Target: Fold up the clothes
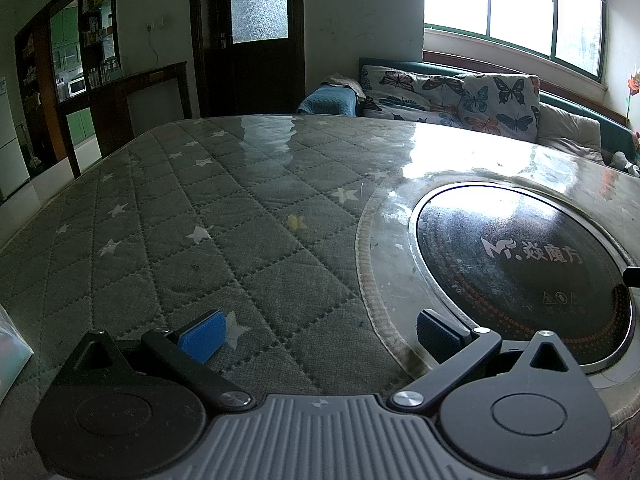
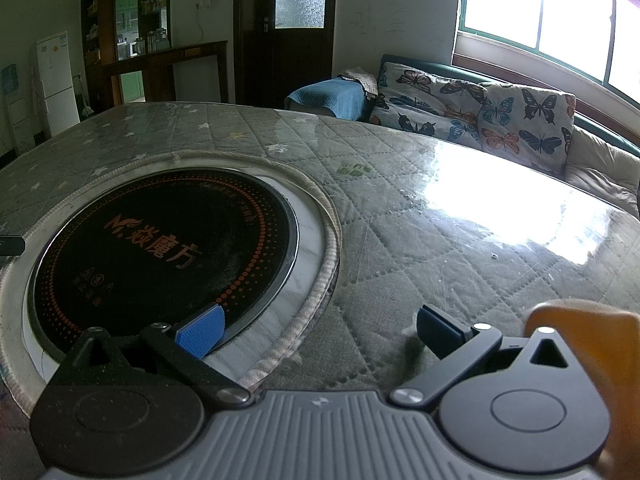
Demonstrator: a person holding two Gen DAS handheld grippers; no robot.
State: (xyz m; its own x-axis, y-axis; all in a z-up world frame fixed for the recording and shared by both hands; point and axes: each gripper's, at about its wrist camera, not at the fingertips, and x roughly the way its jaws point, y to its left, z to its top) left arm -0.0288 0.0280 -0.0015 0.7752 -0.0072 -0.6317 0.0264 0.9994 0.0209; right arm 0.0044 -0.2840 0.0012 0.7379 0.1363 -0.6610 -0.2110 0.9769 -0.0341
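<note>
No clothes show in either view. Both grippers hang over the quilted table [image 1: 224, 216] by the round cooktop [image 2: 160, 248]: left gripper [image 1: 320, 332] left of it, right gripper [image 2: 320, 330] at its right edge, each with blue pads [image 1: 202, 336] wide apart, holding nothing.

One round table [image 1: 224, 200]. One inset black cooktop [image 2: 160, 248] at its centre. Beyond table: one sofa [image 2: 592, 160], two butterfly cushions [image 1: 496, 100], one folded blue blanket [image 2: 328, 94], one door [image 1: 256, 36].
</note>
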